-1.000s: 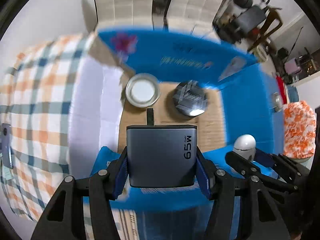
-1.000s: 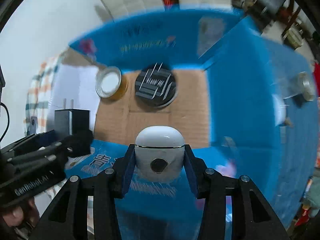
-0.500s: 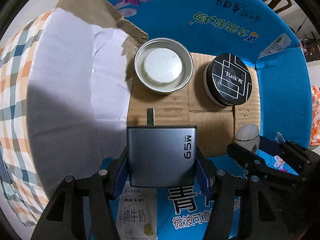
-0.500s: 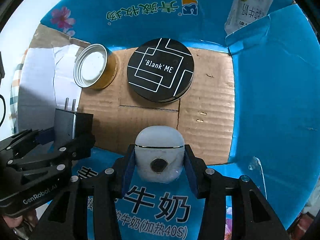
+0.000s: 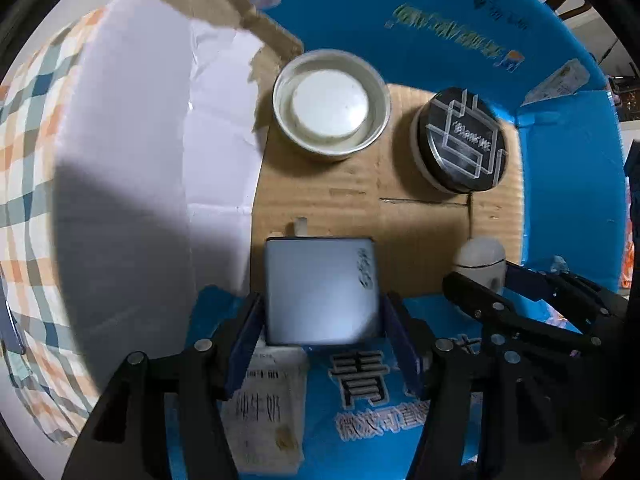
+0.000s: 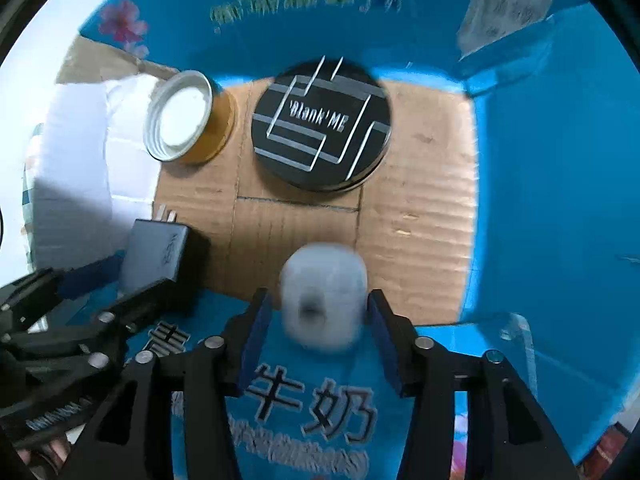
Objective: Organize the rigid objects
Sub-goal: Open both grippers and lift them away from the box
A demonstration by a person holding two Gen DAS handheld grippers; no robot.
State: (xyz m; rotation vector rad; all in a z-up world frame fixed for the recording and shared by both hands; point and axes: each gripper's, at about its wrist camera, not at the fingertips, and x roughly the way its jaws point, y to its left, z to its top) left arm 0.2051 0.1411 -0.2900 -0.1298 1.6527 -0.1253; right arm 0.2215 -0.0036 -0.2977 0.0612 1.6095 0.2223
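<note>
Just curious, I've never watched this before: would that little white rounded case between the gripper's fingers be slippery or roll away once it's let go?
Probably slippery: the white case looks smooth and glossy. Its rounded corners suggest it could tip or rock on the cardboard box floor, though its flat-looking faces should stop real rolling. It seems rigid, not squashy.

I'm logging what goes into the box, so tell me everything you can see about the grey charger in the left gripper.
The grey charger is a squarish block with rounded edges, matte and metallic-looking, with dark blurred lettering along one side. Flat metal prongs stick out of its far end, toward the brown cardboard floor of the blue box. It sits between the blue pads of the left gripper, whose jaws are opening; small gaps show at both sides, so the pads seem to have let go.
</note>
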